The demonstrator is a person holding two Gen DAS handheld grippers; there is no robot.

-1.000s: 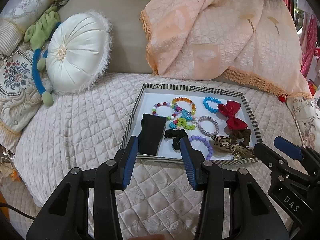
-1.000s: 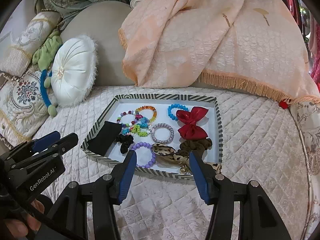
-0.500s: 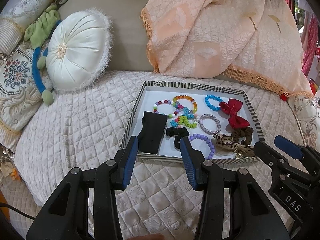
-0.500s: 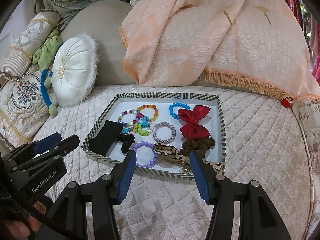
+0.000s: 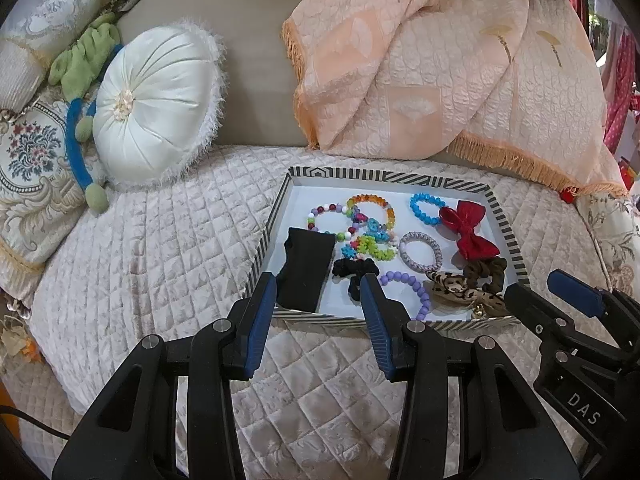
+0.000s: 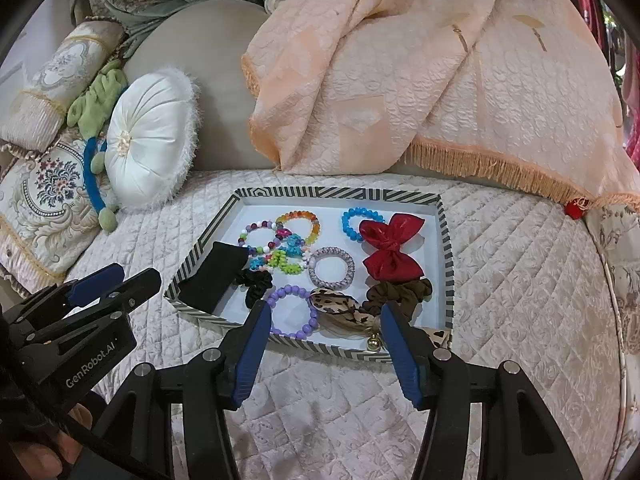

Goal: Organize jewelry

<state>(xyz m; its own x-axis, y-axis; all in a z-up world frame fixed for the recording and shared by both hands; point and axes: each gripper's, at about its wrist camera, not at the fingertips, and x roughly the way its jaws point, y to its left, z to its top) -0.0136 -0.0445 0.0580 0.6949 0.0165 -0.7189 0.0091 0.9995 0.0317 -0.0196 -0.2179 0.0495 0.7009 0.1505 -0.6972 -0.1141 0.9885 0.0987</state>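
A striped-rim tray [image 5: 276, 220] [image 6: 446, 236] lies on the quilted bed. It holds beaded bracelets, a red bow [image 5: 470, 230] [image 6: 392, 248], a black band [image 5: 306, 268] [image 6: 212, 276], a purple bead bracelet [image 5: 412, 292] [image 6: 292, 312], a brown scrunchie [image 6: 400, 294] and a leopard bow [image 5: 460, 292] [image 6: 340, 308]. My left gripper [image 5: 318, 296] is open and empty, just short of the tray's near rim by the black band. My right gripper [image 6: 322, 324] is open and empty, at the near rim over the purple bracelet and leopard bow.
A white round cushion [image 5: 156, 104] [image 6: 148, 140], embroidered pillows [image 5: 32, 160] and a green and blue plush [image 5: 84, 68] sit at the left. A peach fringed throw [image 5: 440, 60] [image 6: 420, 80] drapes over the backrest behind the tray. Quilted bedspread [image 5: 160, 260] surrounds the tray.
Both grippers have drawn back and tilted slightly, so the tray sits a little lower and nearer the fingertips. Both stay open. Nothing in the tray has moved.
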